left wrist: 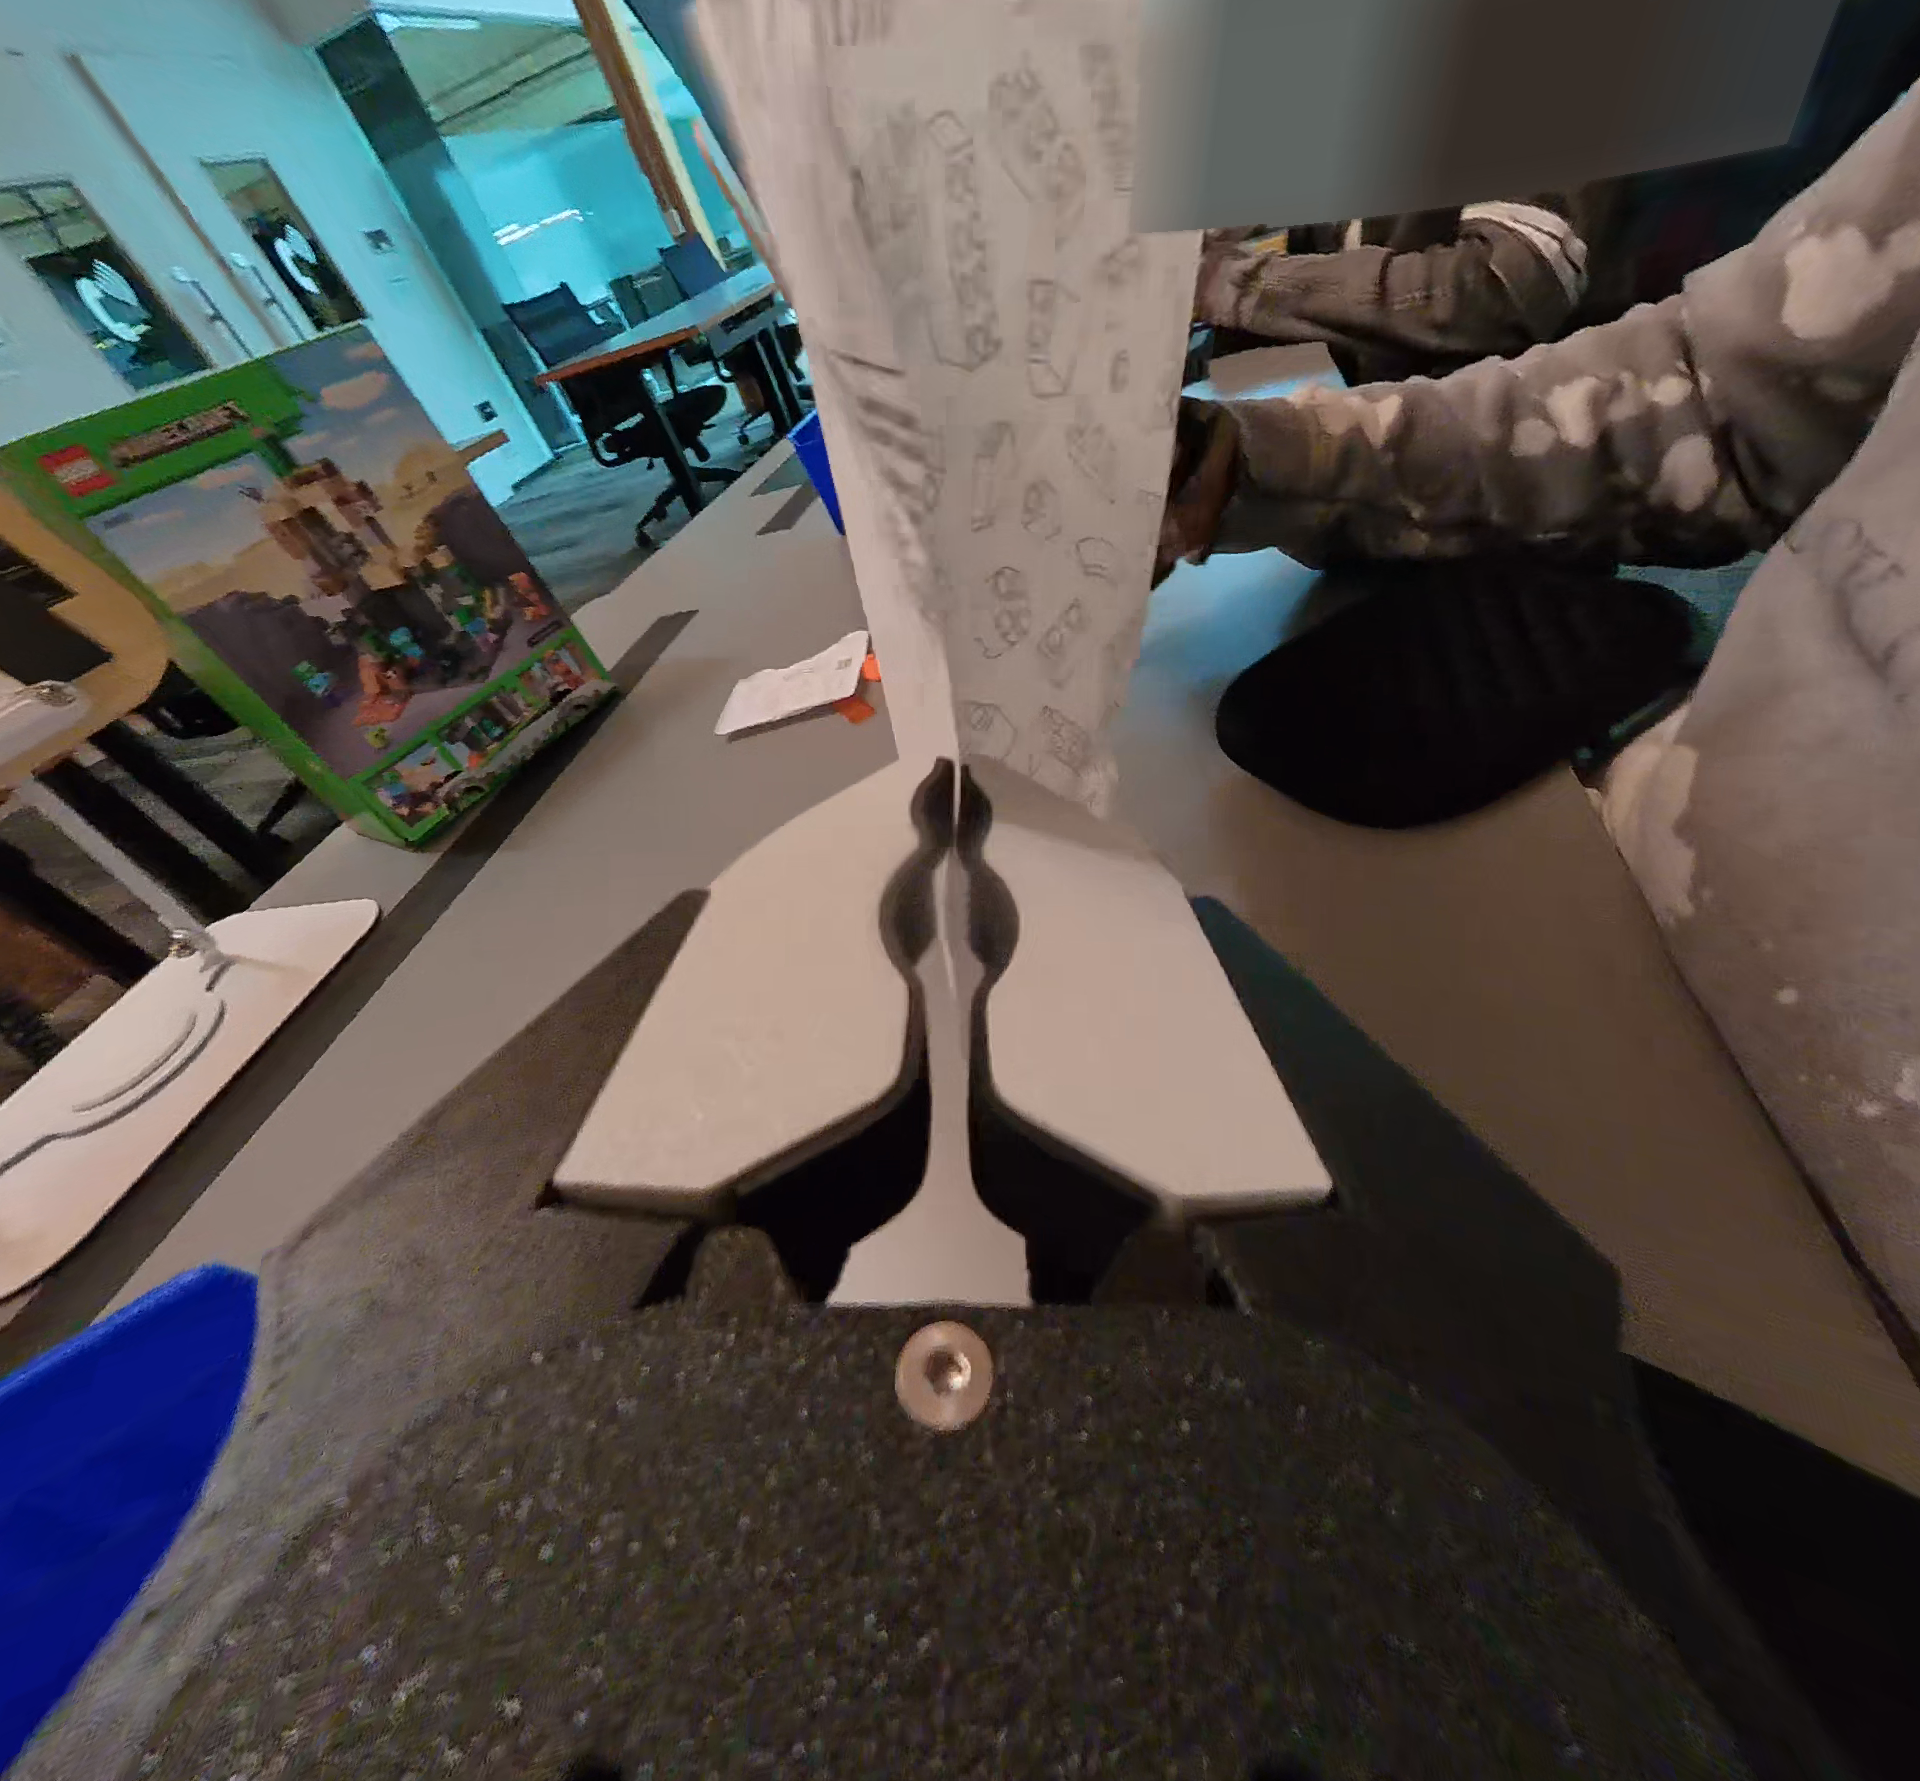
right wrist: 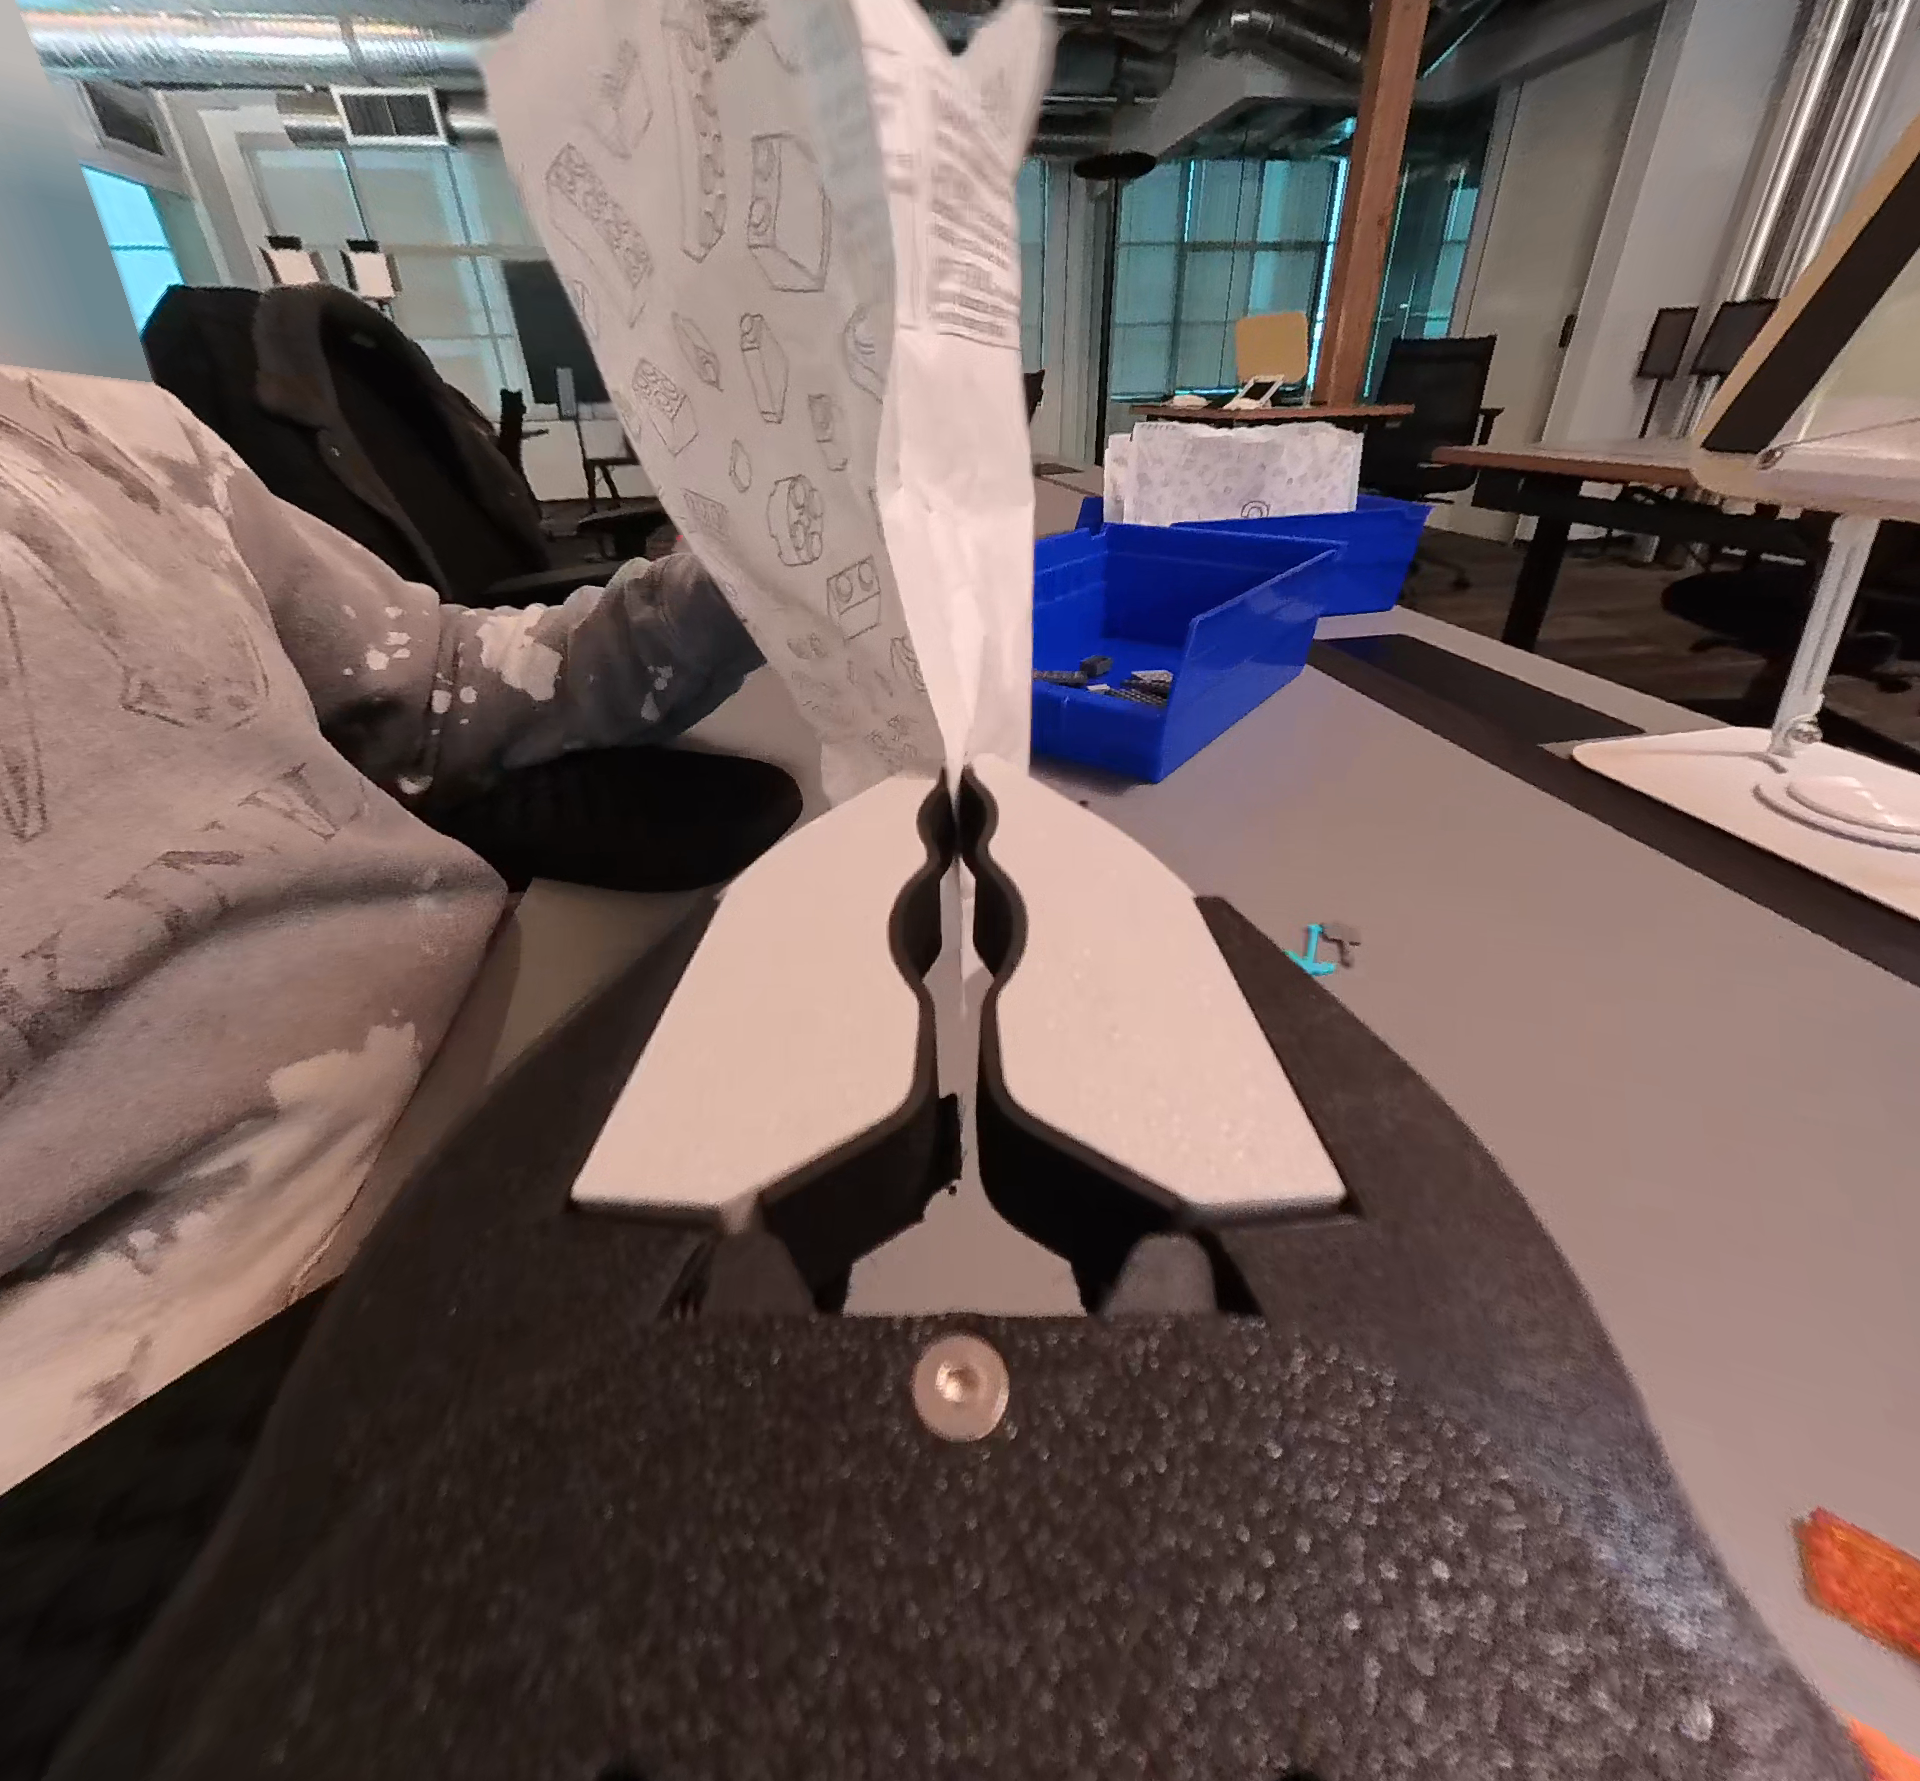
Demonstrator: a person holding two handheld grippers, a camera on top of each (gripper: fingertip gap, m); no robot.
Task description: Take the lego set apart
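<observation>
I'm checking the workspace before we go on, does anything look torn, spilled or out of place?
Yes. The paper bag pinched in the right gripper is crumpled, its top edge ragged. The left gripper also clamps a paper bag. A tiny teal piece lies loose on the grey table, outside the blue bin.

Writing not copied. Logo + title strip on green box (left wrist: 312,588); fine-print block on paper bag (right wrist: 966,204); small label on white packet (left wrist: 795,687).

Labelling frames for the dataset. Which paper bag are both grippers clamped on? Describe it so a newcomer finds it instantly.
Start at the grey table and the blue bin. In front of the bin, a white paper bag stands up, pinched at its bottom edge by the right gripper; the left gripper clamps paper too. Unlike the bag sitting in the farther bin, this one is held up.
</observation>
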